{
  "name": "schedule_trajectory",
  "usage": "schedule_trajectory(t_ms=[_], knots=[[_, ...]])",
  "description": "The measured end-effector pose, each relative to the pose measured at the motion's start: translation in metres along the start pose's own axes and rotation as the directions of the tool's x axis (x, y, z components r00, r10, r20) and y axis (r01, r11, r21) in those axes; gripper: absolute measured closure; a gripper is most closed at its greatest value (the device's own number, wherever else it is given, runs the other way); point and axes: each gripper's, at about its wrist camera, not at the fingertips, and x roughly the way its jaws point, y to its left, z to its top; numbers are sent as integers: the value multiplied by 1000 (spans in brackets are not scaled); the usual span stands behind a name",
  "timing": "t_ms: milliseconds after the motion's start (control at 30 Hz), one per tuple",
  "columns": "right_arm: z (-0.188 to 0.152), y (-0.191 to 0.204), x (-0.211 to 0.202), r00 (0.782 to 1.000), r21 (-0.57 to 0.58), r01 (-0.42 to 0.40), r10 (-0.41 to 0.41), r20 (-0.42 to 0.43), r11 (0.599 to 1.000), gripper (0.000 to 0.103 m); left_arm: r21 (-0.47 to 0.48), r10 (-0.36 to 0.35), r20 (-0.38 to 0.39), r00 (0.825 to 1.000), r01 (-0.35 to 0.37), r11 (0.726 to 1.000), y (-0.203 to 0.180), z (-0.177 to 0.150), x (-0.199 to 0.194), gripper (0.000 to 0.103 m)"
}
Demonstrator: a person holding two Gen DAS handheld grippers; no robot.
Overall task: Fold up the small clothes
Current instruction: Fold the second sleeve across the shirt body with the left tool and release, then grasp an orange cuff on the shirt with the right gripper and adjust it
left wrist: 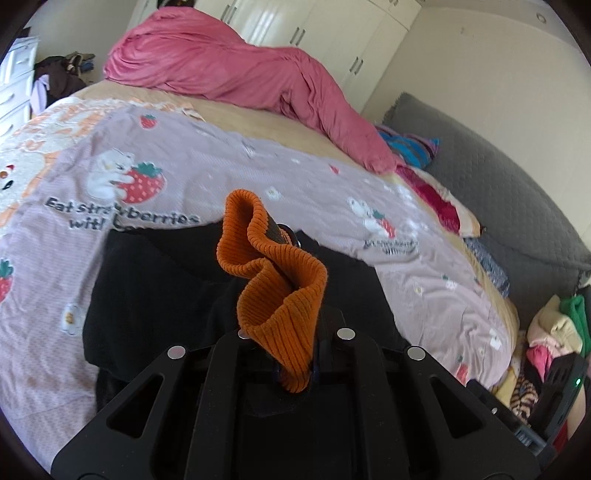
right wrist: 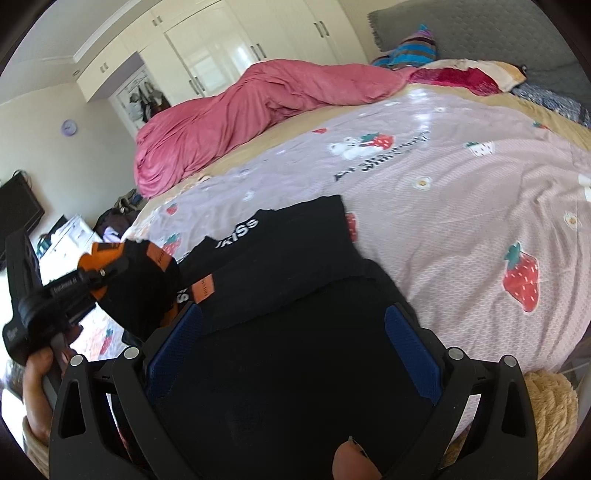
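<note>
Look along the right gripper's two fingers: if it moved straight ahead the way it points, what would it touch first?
Probably the black garment on the strawberry-print bedspread. It fills the gap between the open right gripper fingers; whether they already touch it is unclear.

The left wrist camera is looking forward and down along its own gripper, close above a bed, facing a pink blanket and wardrobes. The right wrist camera is sitting just as near, tilting down the same way. Both views are sharing the bed, blanket, wardrobes and black garment.
</note>
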Motion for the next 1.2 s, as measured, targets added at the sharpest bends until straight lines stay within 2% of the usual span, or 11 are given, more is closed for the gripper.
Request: schedule_trajectory(t_ms=[167, 300, 467, 533, 700, 800, 900, 967, 1033, 1067, 1200], knots=[[0, -17, 6, 1000, 42, 25, -24, -11, 999, 4, 33, -4, -62, 998, 6, 999, -8, -9, 28, 95], [-3, -22, 15, 999, 57, 35, -33, -35, 998, 4, 33, -42, -119, 992, 46, 998, -13, -14, 46, 68], [-7, -17, 31, 997, 35, 43, -41, -70, 998, 4, 56, -58, -133, 989, 66, 996, -13, -10, 48, 64], [-10, -9, 40, 995, 16, 32, -31, -96, 999, 4, 74, -39, -133, 990, 49, 996, -9, -7, 47, 45], [-22, 20, 75, 984, -46, 2, -10, -178, 999, 4, 132, 51, -112, 992, -36, 991, 12, 3, 39, 23], [-26, 36, 97, 977, -69, 11, -25, -211, 998, 5, 123, 109, -80, 991, -98, 988, 35, 9, 31, 22], [-25, 46, 114, 974, -71, 17, -33, -224, 997, 32, 46, 132, -59, 989, -130, 990, 70, 14, 21, 22], [-26, 49, 124, 971, -72, 18, -34, -238, 997, 62, -8, 153, -59, 986, -154, 988, 93, 19, 15, 22], [-27, 55, 128, 973, -101, 10, -33, -230, 995, 77, -48, 174, -47, 984, -177, 983, 111, 23, 8, 22], [-27, 59, 127, 976, -120, 3, -29, -218, 993, 89, -63, 180, -42, 983, -182, 981, 117, 25, 5, 22], [-14, 74, 118, 985, -189, -51, 18, -174, 981, 95, -134, 202, -23, 979, -203, 970, 143, 31, -8, 22]])
